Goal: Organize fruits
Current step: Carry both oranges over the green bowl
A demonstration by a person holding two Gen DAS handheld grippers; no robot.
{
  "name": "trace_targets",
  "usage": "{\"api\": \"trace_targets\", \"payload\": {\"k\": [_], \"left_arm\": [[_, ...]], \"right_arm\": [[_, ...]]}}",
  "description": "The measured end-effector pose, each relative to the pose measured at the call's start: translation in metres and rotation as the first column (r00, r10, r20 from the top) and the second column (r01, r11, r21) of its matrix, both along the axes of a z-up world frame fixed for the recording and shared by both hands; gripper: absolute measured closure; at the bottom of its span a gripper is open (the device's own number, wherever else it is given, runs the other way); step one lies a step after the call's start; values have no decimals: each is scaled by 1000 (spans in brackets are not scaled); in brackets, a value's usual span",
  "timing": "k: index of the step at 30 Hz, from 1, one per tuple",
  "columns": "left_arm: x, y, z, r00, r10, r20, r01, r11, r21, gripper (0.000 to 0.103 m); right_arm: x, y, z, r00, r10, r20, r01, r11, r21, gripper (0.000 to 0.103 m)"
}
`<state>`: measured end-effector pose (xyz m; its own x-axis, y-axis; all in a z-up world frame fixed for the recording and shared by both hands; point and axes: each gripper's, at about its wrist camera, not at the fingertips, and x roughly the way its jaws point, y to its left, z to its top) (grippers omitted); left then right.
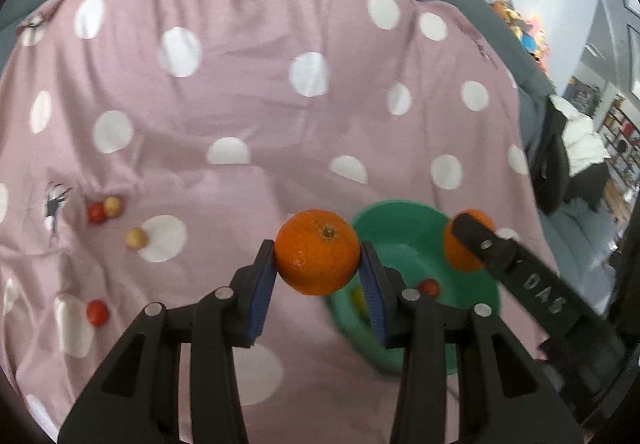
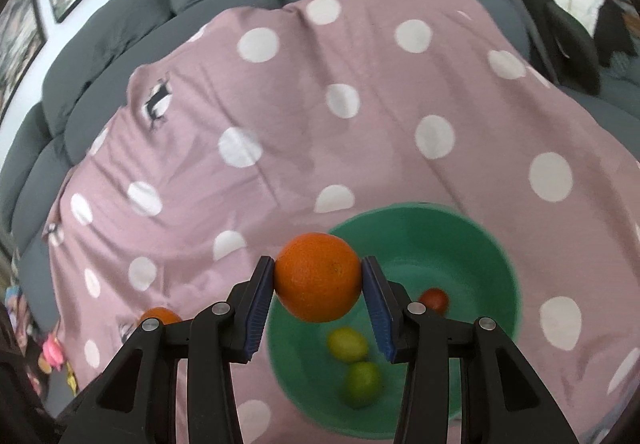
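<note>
My left gripper (image 1: 318, 256) is shut on an orange (image 1: 318, 244), held above the pink dotted blanket (image 1: 240, 104) just left of a green bowl (image 1: 400, 228). Over the bowl's right side, my right gripper (image 1: 466, 240) is shut on a second orange (image 1: 460, 256). In the right wrist view that gripper (image 2: 318, 278) hangs over the left rim of the bowl (image 2: 440, 240) with its orange (image 2: 318, 284). Inside the bowl lie a red fruit (image 2: 434, 300), a yellow lemon (image 2: 347, 344) and a green lime (image 2: 362, 384). The other orange (image 2: 160, 315) peeks out at the lower left.
Loose on the blanket at the left are two red fruits (image 1: 96, 212) (image 1: 97, 312) and two yellowish ones (image 1: 113, 206) (image 1: 135, 238). Grey sofa cushions (image 2: 120, 24) ring the blanket. Dark and white clothing (image 2: 568, 4) is piled at the right.
</note>
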<state>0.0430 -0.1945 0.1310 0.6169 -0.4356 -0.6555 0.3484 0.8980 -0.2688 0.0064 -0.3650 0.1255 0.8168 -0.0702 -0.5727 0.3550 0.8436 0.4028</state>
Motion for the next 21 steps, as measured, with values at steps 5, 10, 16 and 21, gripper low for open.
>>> {"api": "trace_targets", "payload": {"k": [5,10,16,21], "left_arm": [[4,-25,-7,999,-45,-14,46,998,41,62],[6,-41,-19,995,-81,-49,84,995,51,62],[0,-63,-34,986,-150,-76,154,987,56,62],[0,-69,-39,985,-149,-81,154,986,57,62]], "right_arm": [[-6,-19,-3,999,-45,3,45,999,29,57],[-8,-31,-11,996,-88,-24,89,995,38,57],[-6,-41,-20,990,-121,-69,123,992,37,57],[-4,-45,-26,988,-123,-98,127,991,39,57]]}}
